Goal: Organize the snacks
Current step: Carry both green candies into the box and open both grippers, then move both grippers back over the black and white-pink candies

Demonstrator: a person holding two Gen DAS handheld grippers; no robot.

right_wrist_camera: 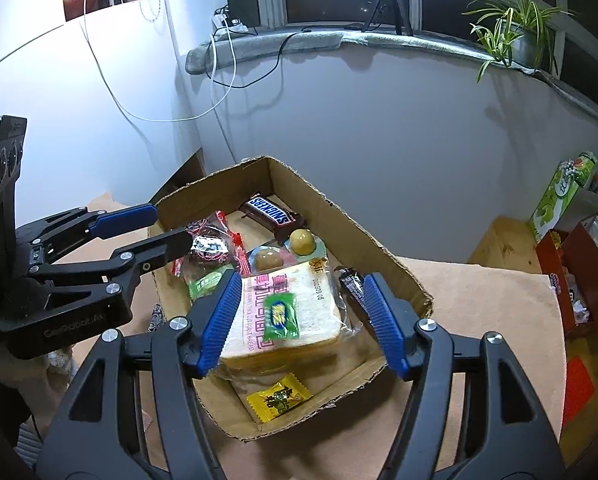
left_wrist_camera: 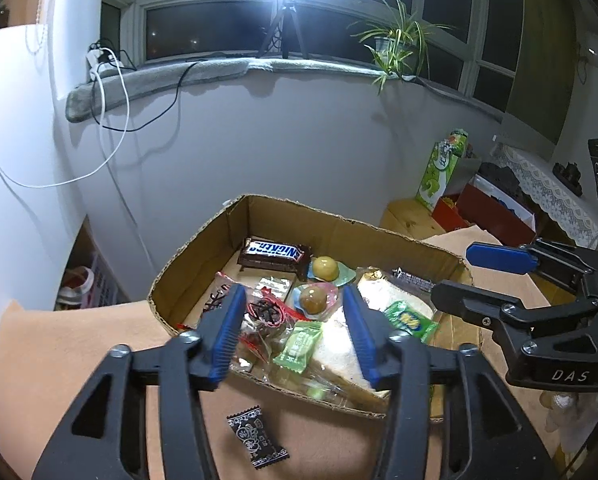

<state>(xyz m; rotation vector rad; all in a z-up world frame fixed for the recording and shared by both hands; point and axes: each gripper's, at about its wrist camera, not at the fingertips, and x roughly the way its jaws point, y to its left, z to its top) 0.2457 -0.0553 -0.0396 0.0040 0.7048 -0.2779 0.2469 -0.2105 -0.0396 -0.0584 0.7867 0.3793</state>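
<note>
An open cardboard box [left_wrist_camera: 203,248] [right_wrist_camera: 351,220] stands on the tan table. Inside lie a Snickers bar [left_wrist_camera: 275,254] [right_wrist_camera: 273,216], two round yellow sweets [left_wrist_camera: 325,268], a wrapped bread packet [right_wrist_camera: 295,320] [left_wrist_camera: 339,344], and a yellow candy packet [right_wrist_camera: 279,398]. A bright green candy [right_wrist_camera: 281,316] [left_wrist_camera: 411,318] rests on the bread. My left gripper [left_wrist_camera: 293,300] [right_wrist_camera: 171,224] hangs open over the box's near-left part, above a pale green candy [left_wrist_camera: 299,346]. My right gripper [right_wrist_camera: 301,284] [left_wrist_camera: 455,274] stands open above the bread, holding nothing. A black candy [left_wrist_camera: 257,436] lies on the table outside the box.
A green gift bag [left_wrist_camera: 439,172] [right_wrist_camera: 559,196] and a red box [left_wrist_camera: 495,212] [right_wrist_camera: 579,276] stand at the right on wooden furniture. Behind the table is a white wall with hanging cables [left_wrist_camera: 111,120], a sill with a potted plant [right_wrist_camera: 515,36] and a tripod lamp [left_wrist_camera: 285,24].
</note>
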